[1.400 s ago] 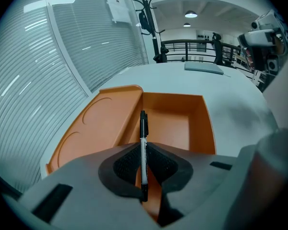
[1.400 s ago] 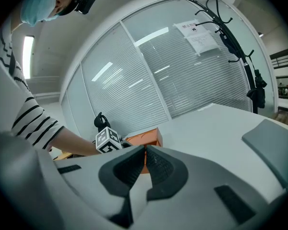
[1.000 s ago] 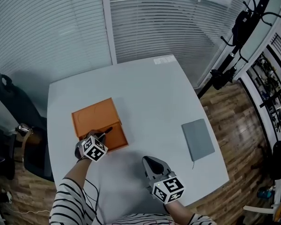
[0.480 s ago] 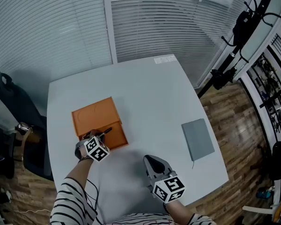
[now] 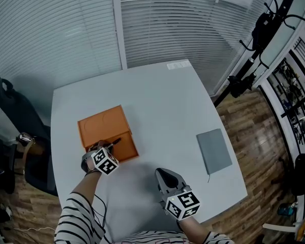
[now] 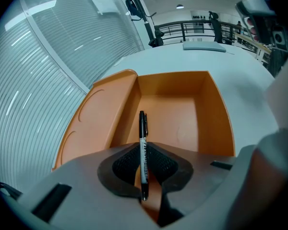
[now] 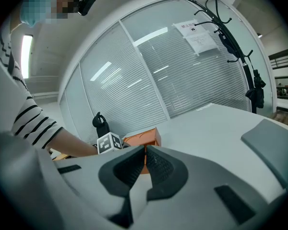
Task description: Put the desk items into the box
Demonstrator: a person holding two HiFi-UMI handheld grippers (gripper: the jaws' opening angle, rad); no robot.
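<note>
An open orange box (image 5: 108, 134) lies on the left of the white table, its lid folded out toward the far left; its inside (image 6: 177, 114) looks bare. My left gripper (image 5: 112, 144) hangs over the box's near edge, shut on a black pen (image 6: 143, 150) that points forward into the box. The pen's tip (image 5: 117, 141) shows above the box. A grey notebook (image 5: 214, 150) lies flat at the table's right side, also visible as a grey slab (image 7: 273, 147). My right gripper (image 5: 162, 176) sits near the table's front edge, shut and holding nothing.
The white table (image 5: 162, 100) is bounded by slatted blinds at the back. A black chair (image 5: 15, 116) stands left of it. A coat stand with dark bags (image 5: 254, 39) and wooden floor lie to the right.
Almost nothing has moved. The left gripper with the pen has stayed over the box's near edge; the right gripper has shifted a touch.
</note>
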